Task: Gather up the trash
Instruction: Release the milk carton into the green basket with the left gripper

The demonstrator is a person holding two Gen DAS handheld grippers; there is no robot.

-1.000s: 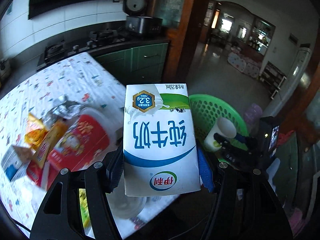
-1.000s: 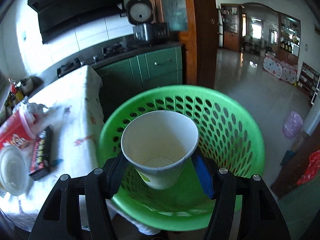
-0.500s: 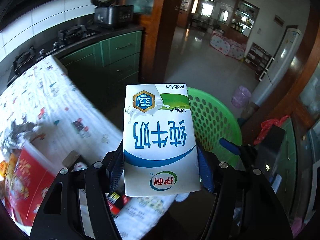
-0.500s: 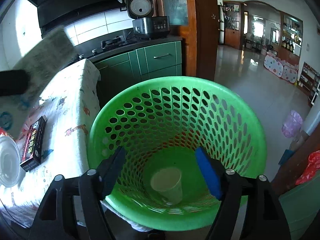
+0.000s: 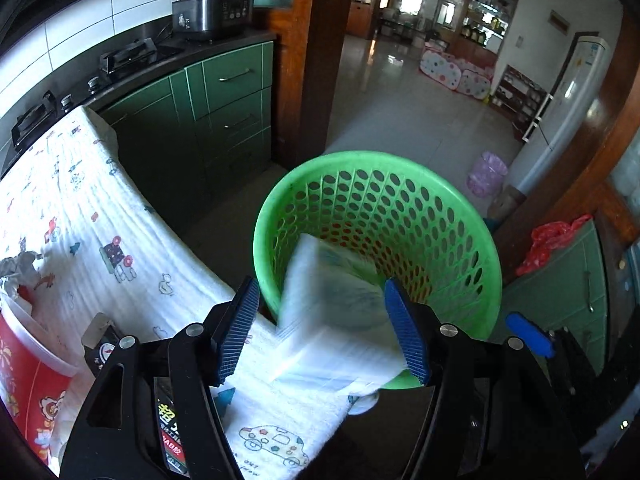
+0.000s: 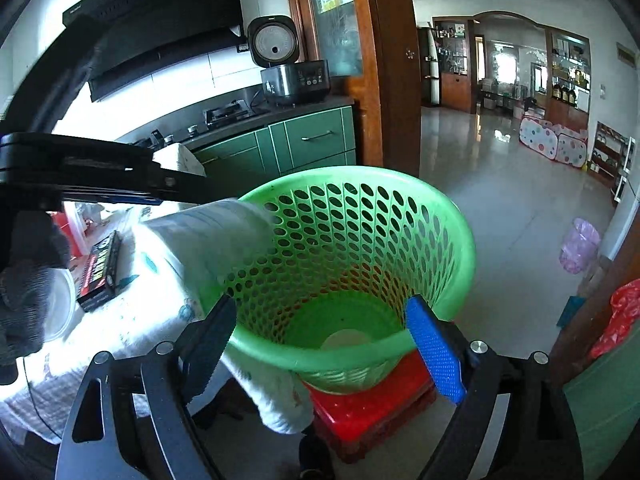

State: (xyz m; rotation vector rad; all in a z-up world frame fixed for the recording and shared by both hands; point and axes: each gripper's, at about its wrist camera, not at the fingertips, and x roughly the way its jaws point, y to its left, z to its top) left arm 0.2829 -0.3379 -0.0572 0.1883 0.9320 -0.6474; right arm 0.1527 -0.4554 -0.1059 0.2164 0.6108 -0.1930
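A green perforated trash basket (image 5: 452, 216) stands beside the table's corner; it also shows in the right wrist view (image 6: 424, 216). My left gripper (image 5: 322, 330) is open, and the white milk carton (image 5: 332, 312) is a blur falling from between its fingers over the basket's near rim. In the right wrist view the carton (image 6: 212, 236) is in the air at the basket's left rim. My right gripper (image 6: 322, 348) is open and empty above the basket. A white paper cup (image 6: 346, 338) lies on the basket's bottom.
The table (image 5: 80, 208) has a white printed cloth. On it lie a red noodle tub (image 5: 28, 364), a black packet (image 6: 100, 266) and a clear lid (image 6: 60, 308). Green cabinets (image 5: 224, 100) stand behind. The basket sits on a red stool (image 6: 376, 408).
My left gripper has moved over the basket and opened, and the milk carton has dropped out of it. My right gripper opened earlier and the paper cup fell to the basket's bottom.
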